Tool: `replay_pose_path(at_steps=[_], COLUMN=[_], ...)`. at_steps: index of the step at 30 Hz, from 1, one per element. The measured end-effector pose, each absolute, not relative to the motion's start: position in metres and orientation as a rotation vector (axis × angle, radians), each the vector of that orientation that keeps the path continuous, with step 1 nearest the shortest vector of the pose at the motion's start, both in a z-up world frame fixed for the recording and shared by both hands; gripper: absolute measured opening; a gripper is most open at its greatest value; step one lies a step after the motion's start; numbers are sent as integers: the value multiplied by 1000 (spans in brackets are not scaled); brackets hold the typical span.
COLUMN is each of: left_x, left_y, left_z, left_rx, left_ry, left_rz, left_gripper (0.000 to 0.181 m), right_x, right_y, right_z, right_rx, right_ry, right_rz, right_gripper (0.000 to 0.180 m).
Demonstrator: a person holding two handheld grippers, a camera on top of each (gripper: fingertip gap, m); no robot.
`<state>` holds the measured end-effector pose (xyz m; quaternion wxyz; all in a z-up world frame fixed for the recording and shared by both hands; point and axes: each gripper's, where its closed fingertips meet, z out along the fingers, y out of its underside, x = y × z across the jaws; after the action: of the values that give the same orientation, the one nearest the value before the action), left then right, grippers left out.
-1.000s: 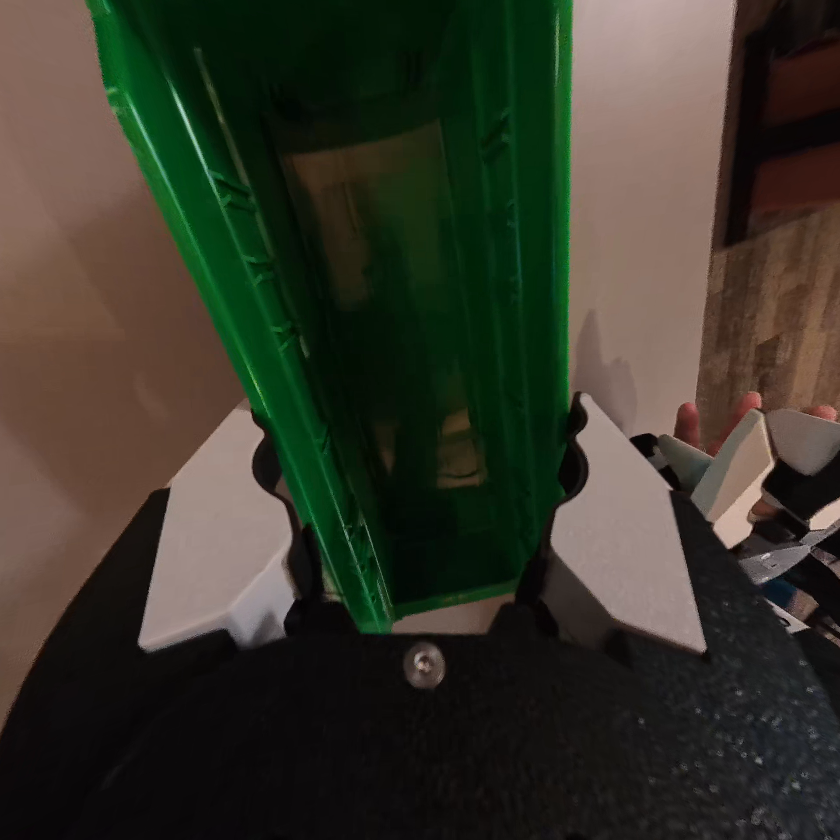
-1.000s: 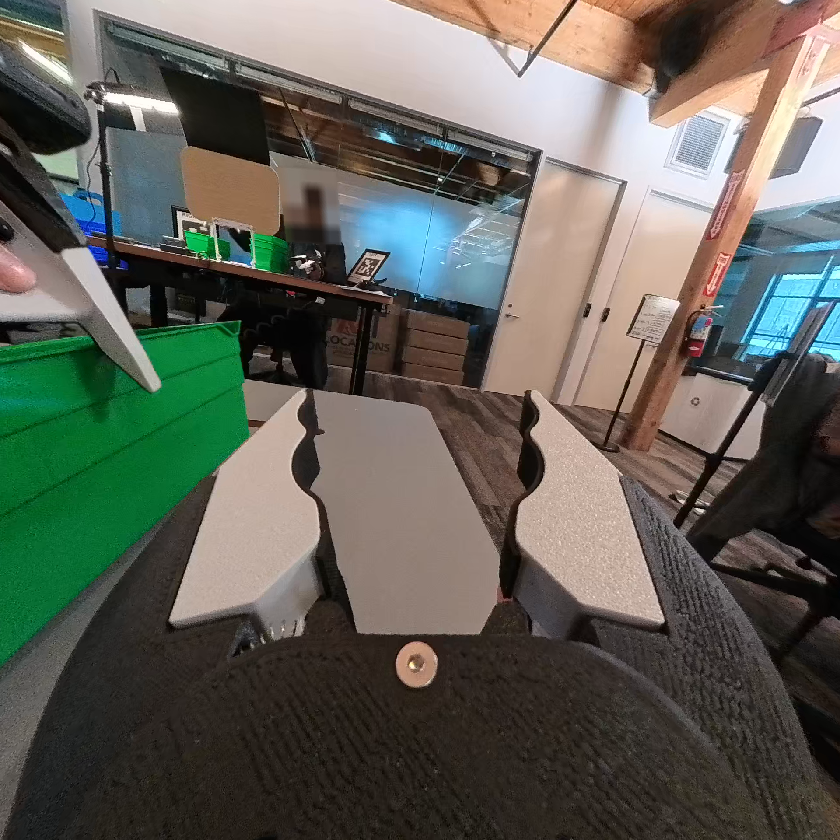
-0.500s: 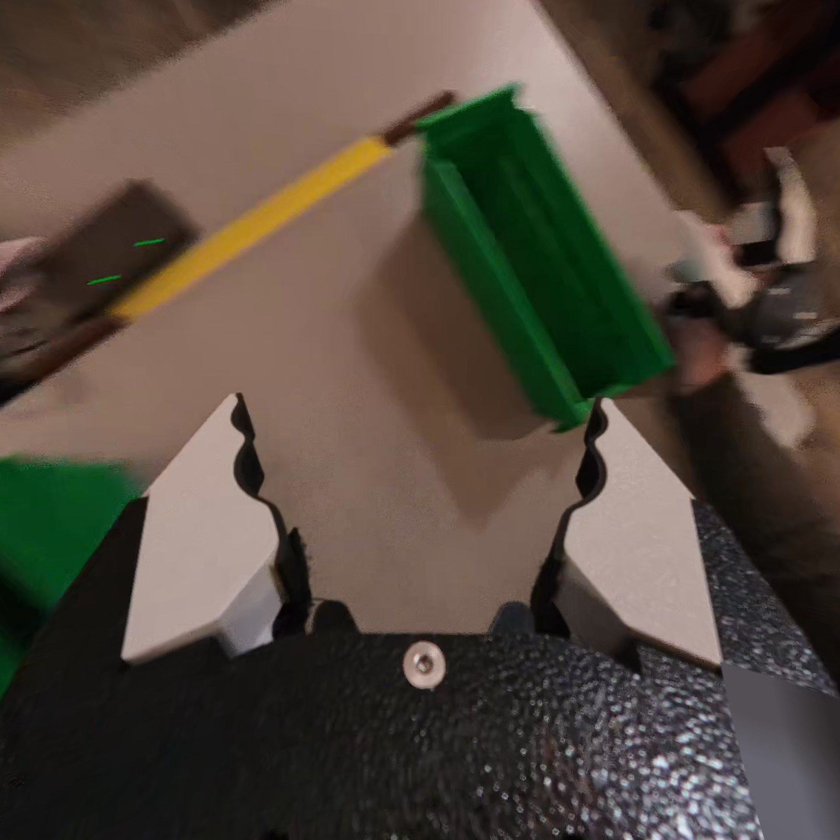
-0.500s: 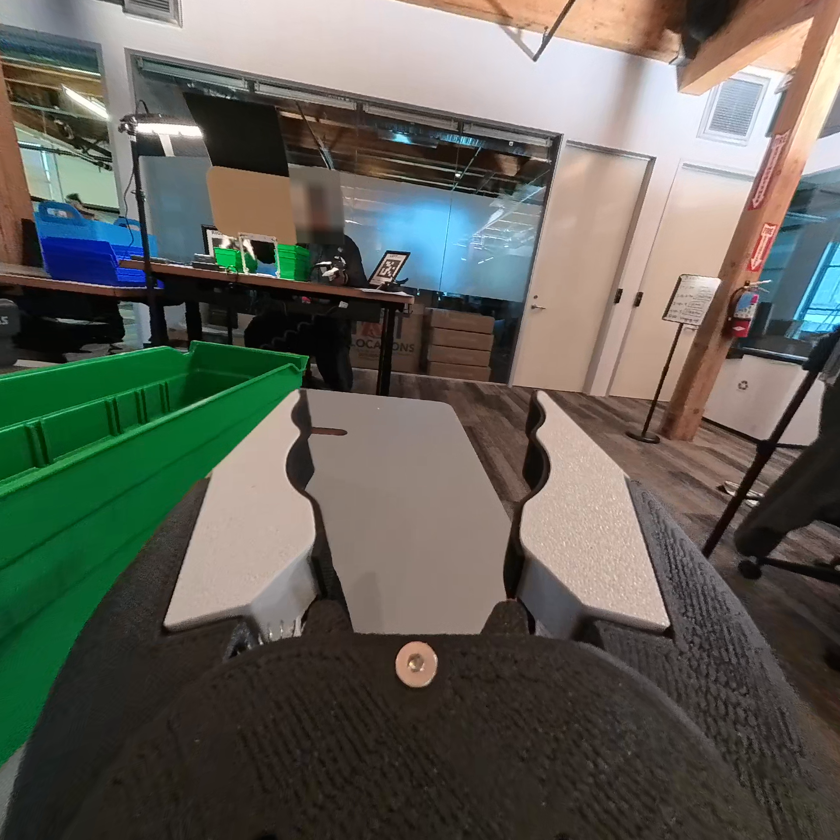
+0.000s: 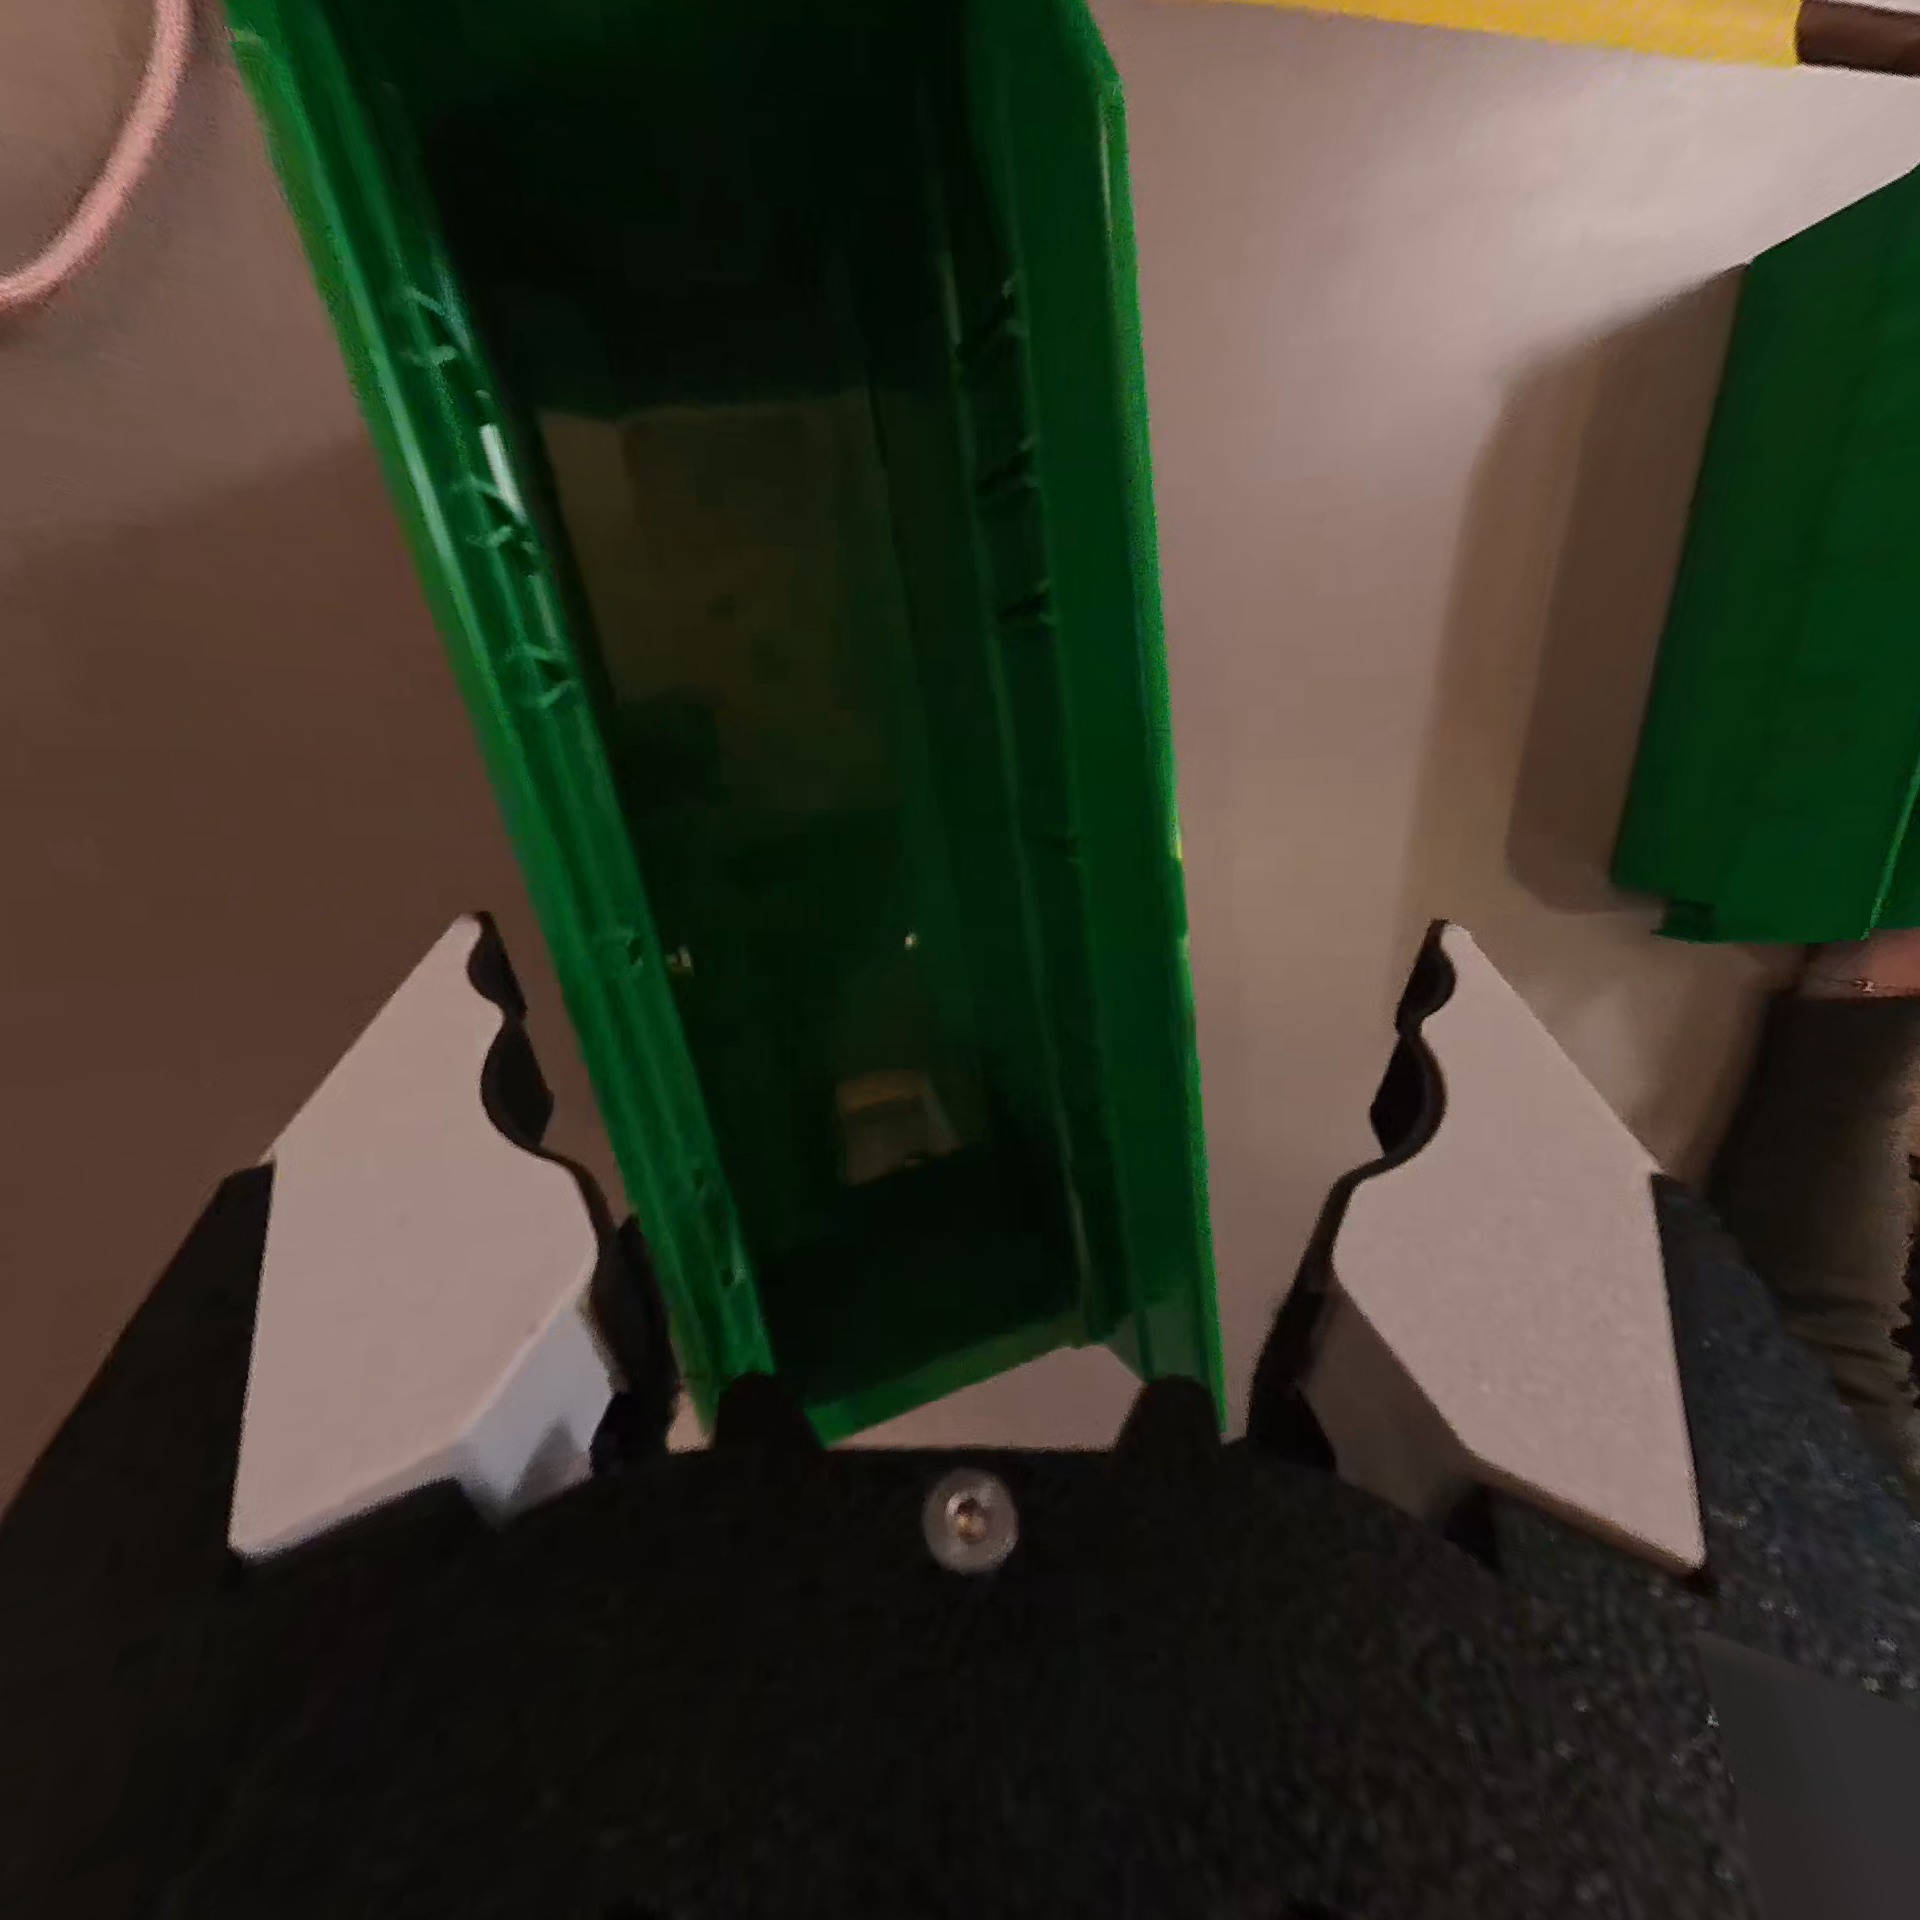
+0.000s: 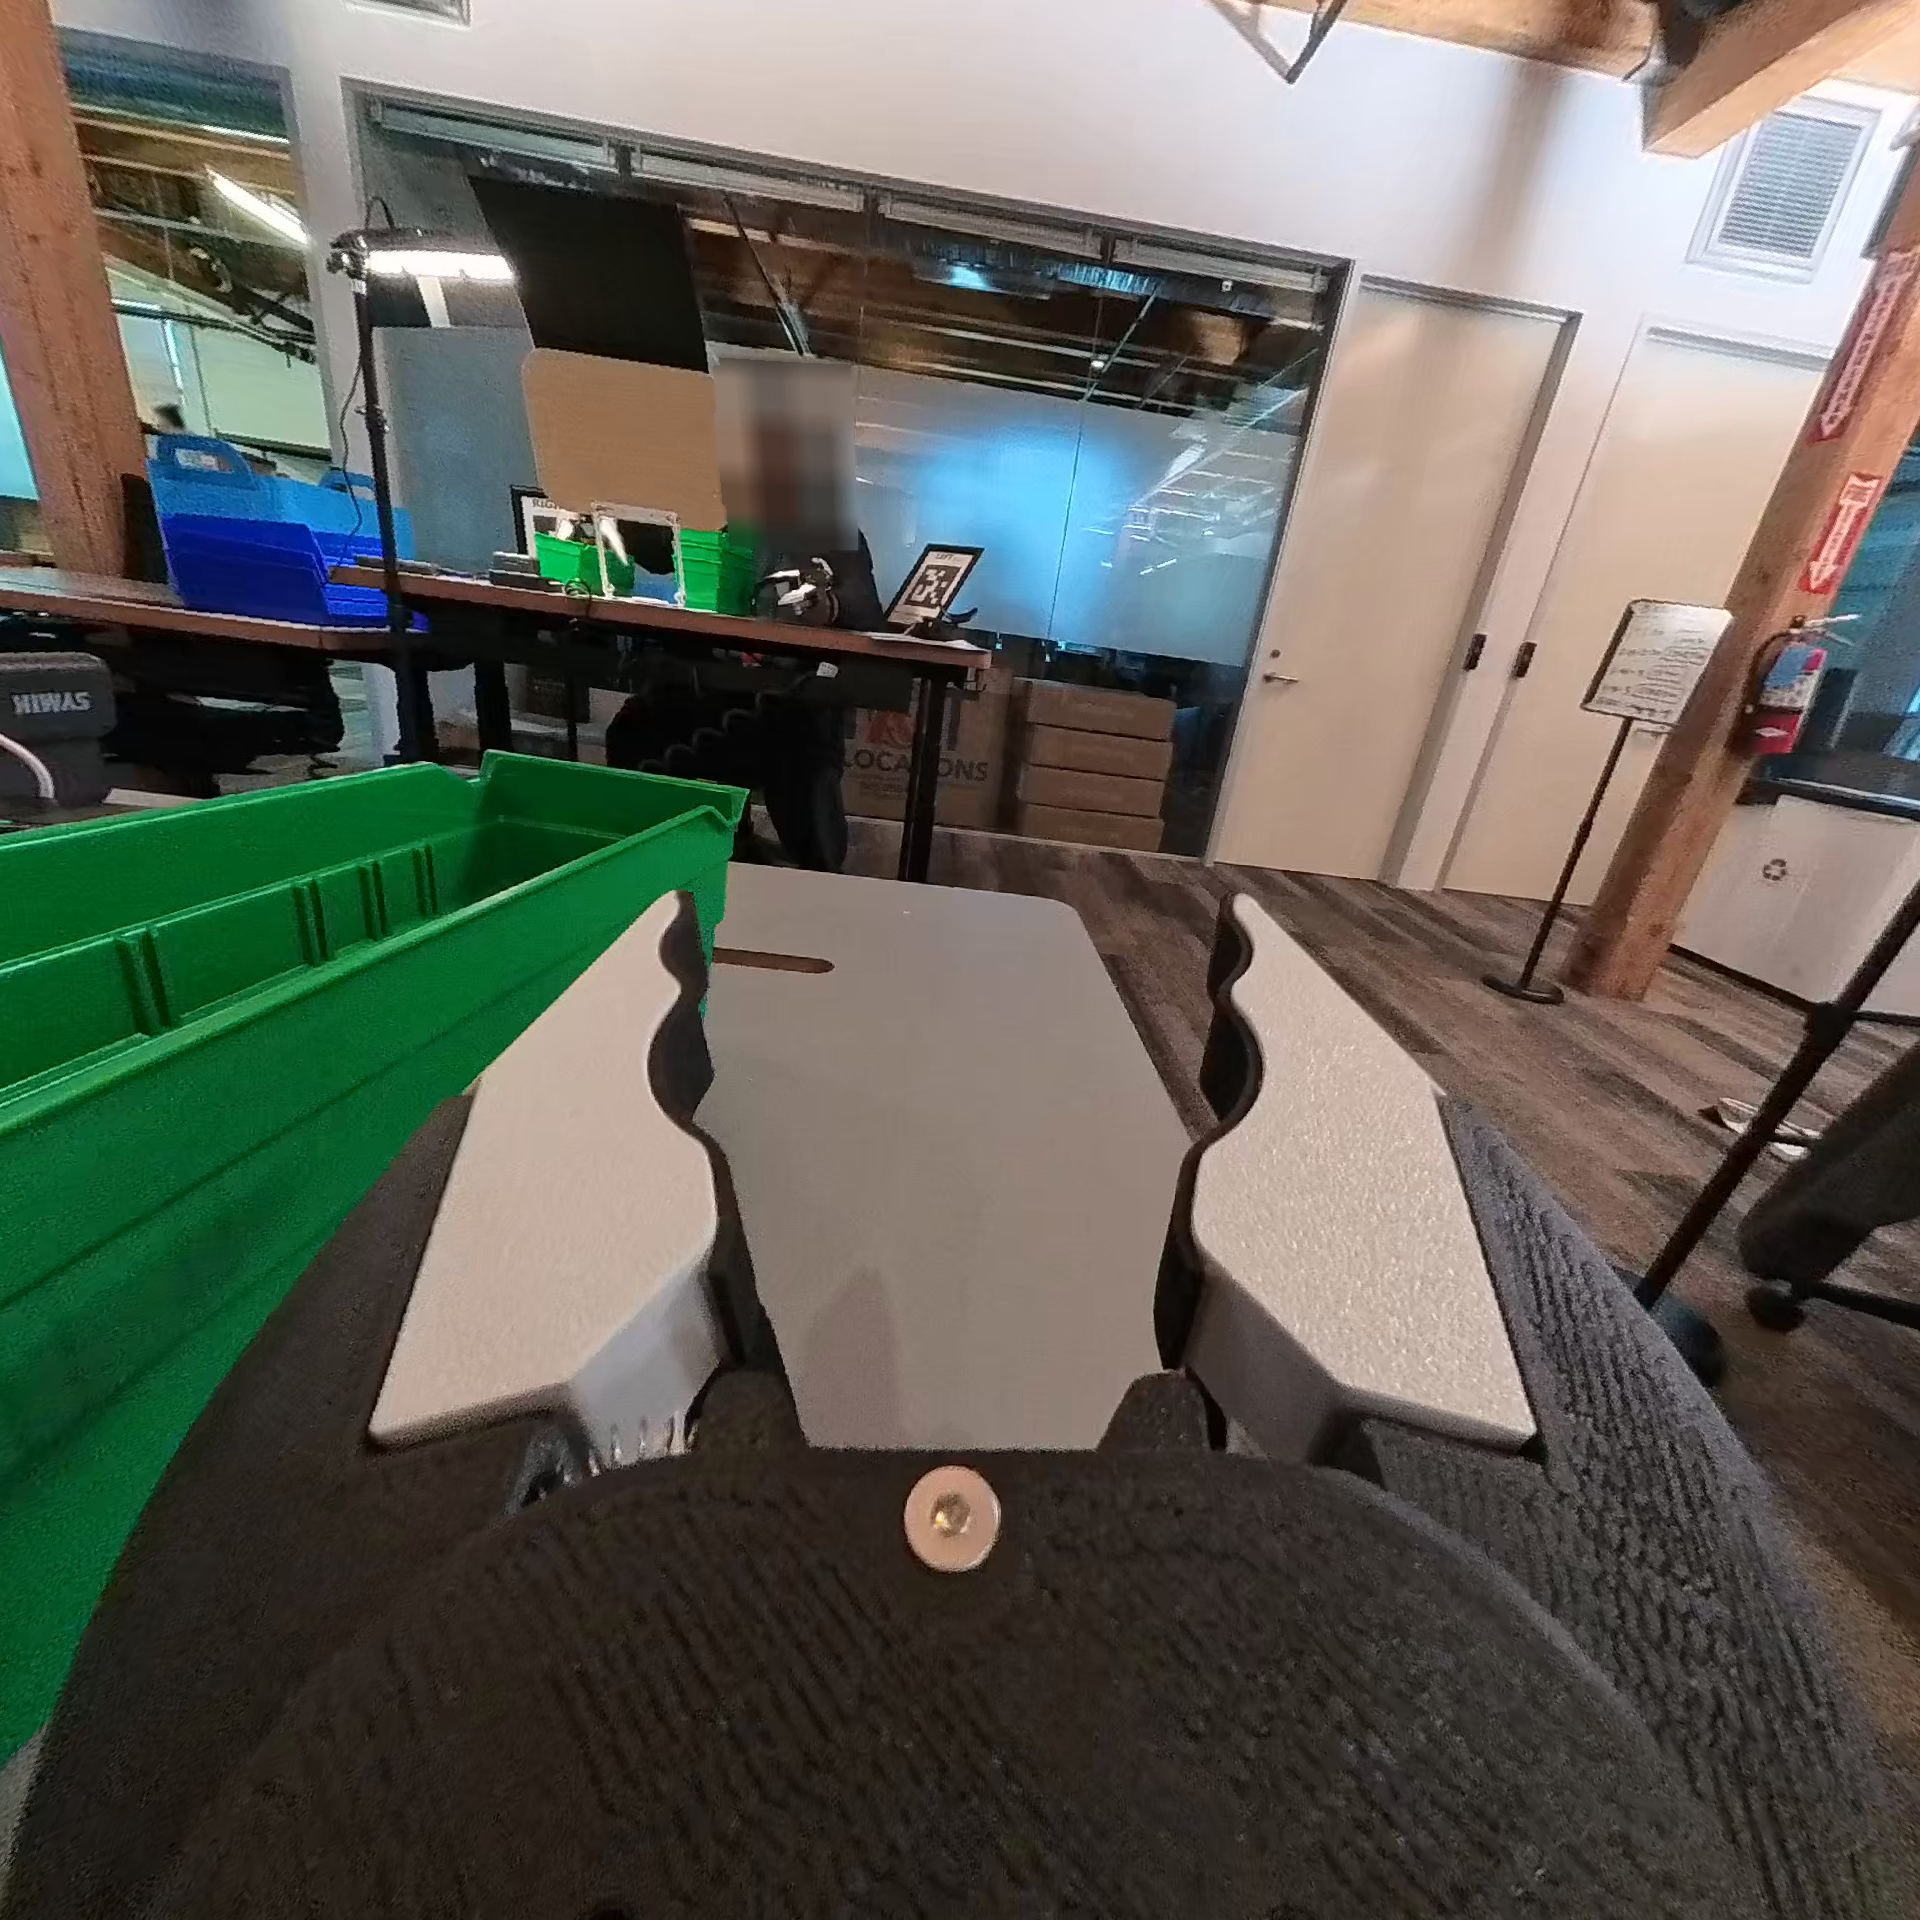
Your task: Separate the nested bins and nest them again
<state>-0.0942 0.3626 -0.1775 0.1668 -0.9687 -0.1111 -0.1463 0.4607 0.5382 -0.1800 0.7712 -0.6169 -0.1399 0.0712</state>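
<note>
In the left wrist view a long green bin (image 5: 831, 623) lies open side up on the grey table (image 5: 208, 623), running away from me. My left gripper (image 5: 956, 925) is open, its fingers on either side of the bin's near end and wider than the bin. A second green bin (image 5: 1808, 623) sits at the right edge. In the right wrist view my right gripper (image 6: 956, 904) is open and empty over the table (image 6: 935, 1143). A green bin (image 6: 260, 1039) lies just left of its left finger.
A yellow strip (image 5: 1455, 21) marks the table's far edge and a pink cord (image 5: 135, 156) lies at the far left. Beyond the table, a dark stand (image 6: 1766, 1091) is at the right, and a person stands at a desk with blue bins (image 6: 270, 561).
My left gripper was shut on a green bin, let it go and swung away, and now sits open around the near end of a green bin. In the right view, the bin at left came down.
</note>
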Motion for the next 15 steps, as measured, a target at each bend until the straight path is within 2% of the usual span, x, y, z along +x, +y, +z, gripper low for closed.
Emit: replay_pose_path(at_steps=[4,5,6,9,15], left_x=[-97,-99,-106,-107,-115], left_y=[363,363,362,359,336], left_z=[-193,-193,-193,-191,-185], left_rx=[-2835,-2847,-2865,-2884,-2991], left_ry=[-314,-323,-328,-318,-304], left_rz=[-294,-266,-205,-273,-348], left_gripper=[154,145,124,110,102], right_x=[458,457,456,454,454], right_y=[538,539,539,540,540], right_z=[-181,-182,-182,-183,-184], right_rx=[-1343,-1344,-1345,-1351,-1357], right_ry=[-320,-324,-327,-334,-335], right_rz=[159,159,158,162,162], right_gripper=[97,97,97,98,98])
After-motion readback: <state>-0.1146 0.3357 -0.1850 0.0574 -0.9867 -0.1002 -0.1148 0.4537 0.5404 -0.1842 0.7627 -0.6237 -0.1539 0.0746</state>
